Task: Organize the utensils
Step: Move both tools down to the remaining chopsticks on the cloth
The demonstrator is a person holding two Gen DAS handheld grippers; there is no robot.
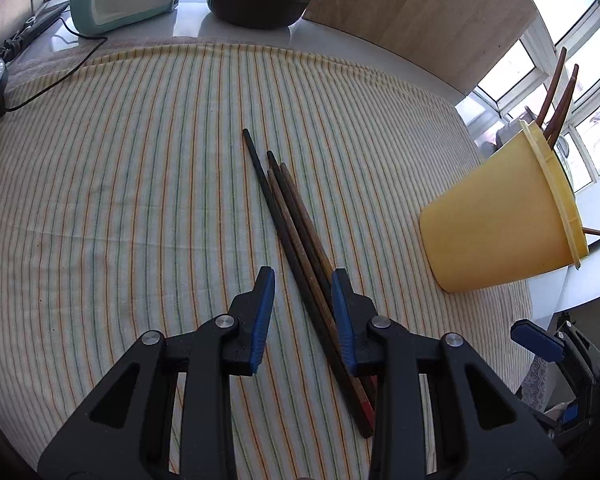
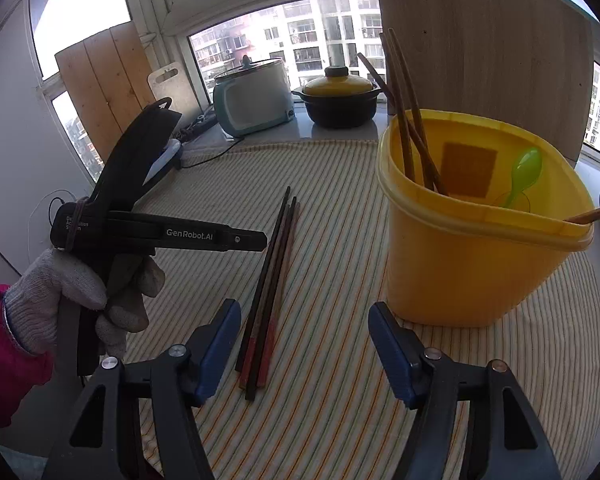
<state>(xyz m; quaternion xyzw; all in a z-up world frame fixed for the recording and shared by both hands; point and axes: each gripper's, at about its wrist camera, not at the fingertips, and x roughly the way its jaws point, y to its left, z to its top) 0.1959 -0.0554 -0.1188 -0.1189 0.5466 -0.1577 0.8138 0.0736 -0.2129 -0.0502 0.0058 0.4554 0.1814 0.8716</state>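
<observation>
Between the left tongs [image 1: 302, 312] lie chopsticks [image 1: 296, 236].

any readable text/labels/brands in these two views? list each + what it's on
"GenRobot.AI": white print on the side of the black handheld unit of the left claw, right wrist view.
Small white print further back on that same unit, near the gloved left hand: partly hidden by a cord, unreadable.
Dark square patch on the yellow container, seen through its wall: no legible text.
Left wrist view: no text visible.
</observation>
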